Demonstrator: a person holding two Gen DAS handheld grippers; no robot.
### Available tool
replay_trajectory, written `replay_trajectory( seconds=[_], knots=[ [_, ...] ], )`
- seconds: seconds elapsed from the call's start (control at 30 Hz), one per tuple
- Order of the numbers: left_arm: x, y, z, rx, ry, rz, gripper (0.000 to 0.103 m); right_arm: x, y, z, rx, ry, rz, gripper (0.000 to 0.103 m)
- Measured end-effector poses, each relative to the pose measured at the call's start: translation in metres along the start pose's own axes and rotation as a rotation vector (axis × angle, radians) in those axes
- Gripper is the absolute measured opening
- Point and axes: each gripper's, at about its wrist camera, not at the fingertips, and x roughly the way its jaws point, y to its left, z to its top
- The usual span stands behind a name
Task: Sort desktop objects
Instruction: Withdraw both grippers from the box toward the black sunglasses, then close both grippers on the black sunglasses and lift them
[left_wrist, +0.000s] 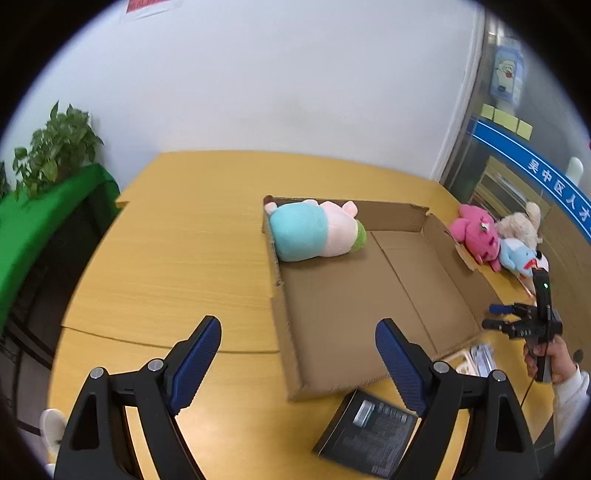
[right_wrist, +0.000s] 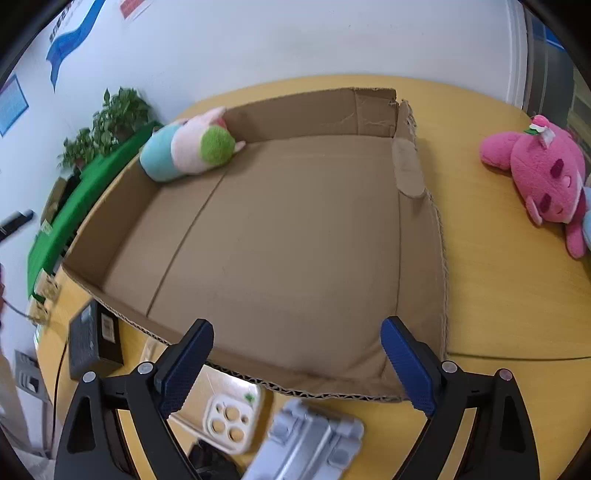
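Below us, the table (left_wrist: 177, 258) carries a shallow box (right_wrist: 280, 229). We see a pastel plush (left_wrist: 314, 232) lying in the box's far corner, while a pink plush (right_wrist: 543, 173) rests on the table outside its right wall. We hold our left gripper (left_wrist: 297, 363) and right gripper (right_wrist: 297, 363) spread apart, both empty, near a black carton (left_wrist: 369, 435).

The left gripper (left_wrist: 298, 363) is hanging wide open, empty, at the frame's bottom — the right gripper (right_wrist: 297, 363) likewise, its hand (left_wrist: 550, 360) showing at the right edge.
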Motion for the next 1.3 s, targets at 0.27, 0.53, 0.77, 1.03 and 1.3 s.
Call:
replay_trajectory(
  seconds=[0.27,0.53,0.77,1.03,1.3],
  knots=[
    [0.094,-0.027,-0.027,0.036,0.188,-0.149,0.086,-0.004,0.005,-0.010,0.051,-0.013,-0.045,0.093],
    [0.132,-0.024,-0.027,0.039,0.215,-0.142,0.082,-0.015,0.016,-0.030,0.102,-0.023,-0.078,0.091],
    [0.081,-0.030,-0.034,0.036,0.139,-0.135,0.082,-0.035,0.036,-0.038,0.060,-0.093,-0.124,0.093],
    [0.024,-0.072,-0.067,0.022,0.078,-0.288,0.082,-0.104,0.103,-0.100,-0.070,-0.201,-0.028,0.103],
    [0.075,-0.166,-0.110,0.095,0.289,-0.538,0.082,-0.064,0.115,-0.181,0.031,-0.030,0.082,0.103]
  ],
)
